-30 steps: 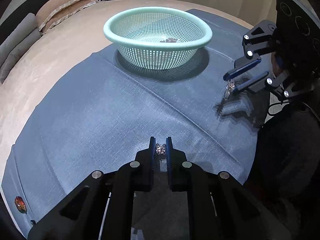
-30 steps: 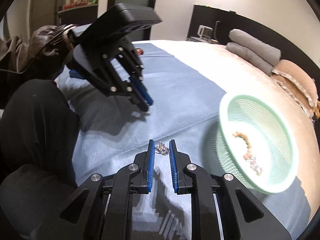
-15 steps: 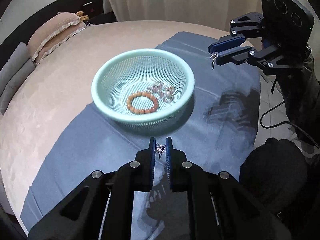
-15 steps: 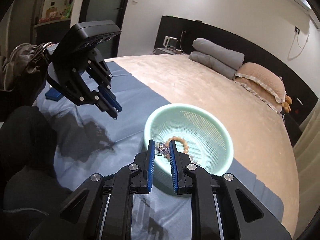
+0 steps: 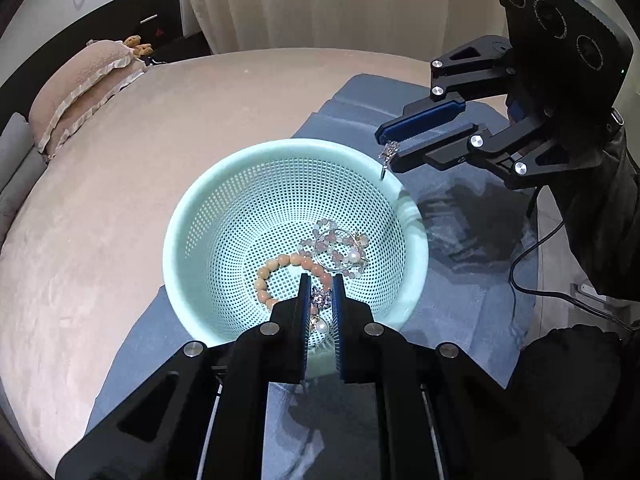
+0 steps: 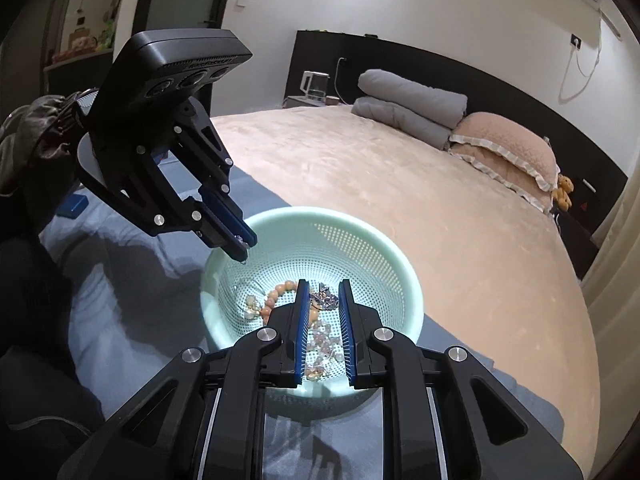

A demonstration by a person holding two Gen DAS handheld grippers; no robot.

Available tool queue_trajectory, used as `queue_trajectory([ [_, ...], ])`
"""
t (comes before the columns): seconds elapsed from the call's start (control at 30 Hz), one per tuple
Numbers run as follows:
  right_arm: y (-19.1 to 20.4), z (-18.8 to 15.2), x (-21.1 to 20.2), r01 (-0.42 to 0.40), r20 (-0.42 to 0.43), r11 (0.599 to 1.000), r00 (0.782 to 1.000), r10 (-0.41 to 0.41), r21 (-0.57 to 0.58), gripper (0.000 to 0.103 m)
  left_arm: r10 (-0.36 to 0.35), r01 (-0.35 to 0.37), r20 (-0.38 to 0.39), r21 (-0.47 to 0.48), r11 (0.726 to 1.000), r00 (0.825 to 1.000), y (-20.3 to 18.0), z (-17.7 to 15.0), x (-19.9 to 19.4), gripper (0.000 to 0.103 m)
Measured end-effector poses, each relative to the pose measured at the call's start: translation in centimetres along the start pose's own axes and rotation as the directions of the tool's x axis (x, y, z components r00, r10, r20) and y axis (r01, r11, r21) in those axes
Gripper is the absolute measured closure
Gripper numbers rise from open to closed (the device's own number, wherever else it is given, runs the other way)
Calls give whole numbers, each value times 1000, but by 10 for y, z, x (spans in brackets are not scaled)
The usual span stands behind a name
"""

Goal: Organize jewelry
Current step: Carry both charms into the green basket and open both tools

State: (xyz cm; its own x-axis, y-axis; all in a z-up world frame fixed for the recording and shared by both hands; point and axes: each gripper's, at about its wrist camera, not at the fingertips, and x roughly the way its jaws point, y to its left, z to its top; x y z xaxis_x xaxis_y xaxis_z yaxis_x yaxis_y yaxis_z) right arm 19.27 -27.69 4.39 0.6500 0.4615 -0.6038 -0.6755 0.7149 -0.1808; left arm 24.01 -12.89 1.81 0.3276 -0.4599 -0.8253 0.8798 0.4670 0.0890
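A mint-green perforated basket [image 5: 208, 216] is seen standing on a blue cloth [image 5: 460, 312] spread over a bed with a peach cover [image 5: 120, 184]. In the bottom of the basket a bracelet of orange beads [image 5: 276, 266] is laid beside a pale pink bead bracelet [image 5: 336, 246] (the two are touching). The left gripper [image 5: 320, 300] is held above the near side of the basket, its fingers clenched on a small silver trinket [image 5: 320, 299]. The right gripper [image 6: 324, 298] is held over the basket's other side; a small dark sparkling piece [image 6: 325, 299] is grasped between its blue-padded fingers. Pillows [image 6: 508, 148] and folded grey bedding [image 6: 408, 108] are seen at the far end of the bed
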Motion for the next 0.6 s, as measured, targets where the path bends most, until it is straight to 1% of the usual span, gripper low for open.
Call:
queue_trajectory([
  [0.17, -6, -12, 28, -25, -41, 999, 999, 26, 20, 89, -36, 36, -35, 3, 999, 999, 3, -2, 27, 92],
  [0.3, -9, -16, 35, -42, -42, 999, 998, 43, 30, 89, -40, 40, -51, 0, 999, 998, 6, -4, 38, 92],
  [0.37, -9, -18, 36, -37, -45, 999, 998, 38, 36, 89, -38, 38, -54, -6, 999, 998, 6, -5, 40, 92],
  [0.43, -11, -18, 36, -27, -46, 999, 999, 29, 46, 89, -30, 29, -56, -13, 999, 998, 8, -6, 41, 92],
  [0.5, -16, -18, 34, -38, -43, 997, 998, 41, 72, 87, 16, -17, -57, -19, 1000, 998, 8, -5, 42, 90],
  [0.53, -18, -17, 32, -30, -34, 996, 999, 32, 82, 84, 39, -41, -52, -23, 999, 998, 8, -5, 40, 87],
  [0.57, -19, -17, 28, -16, -19, 995, 1000, 18, 97, 63, 57, -59, -45, -31, 998, 997, 8, -6, 37, 66],
  [0.6, -21, -18, 25, -14, -1, 993, 1000, 14, 117, 34, 89, -90, -34, -44, 995, 995, 8, -6, 33, 26],
])
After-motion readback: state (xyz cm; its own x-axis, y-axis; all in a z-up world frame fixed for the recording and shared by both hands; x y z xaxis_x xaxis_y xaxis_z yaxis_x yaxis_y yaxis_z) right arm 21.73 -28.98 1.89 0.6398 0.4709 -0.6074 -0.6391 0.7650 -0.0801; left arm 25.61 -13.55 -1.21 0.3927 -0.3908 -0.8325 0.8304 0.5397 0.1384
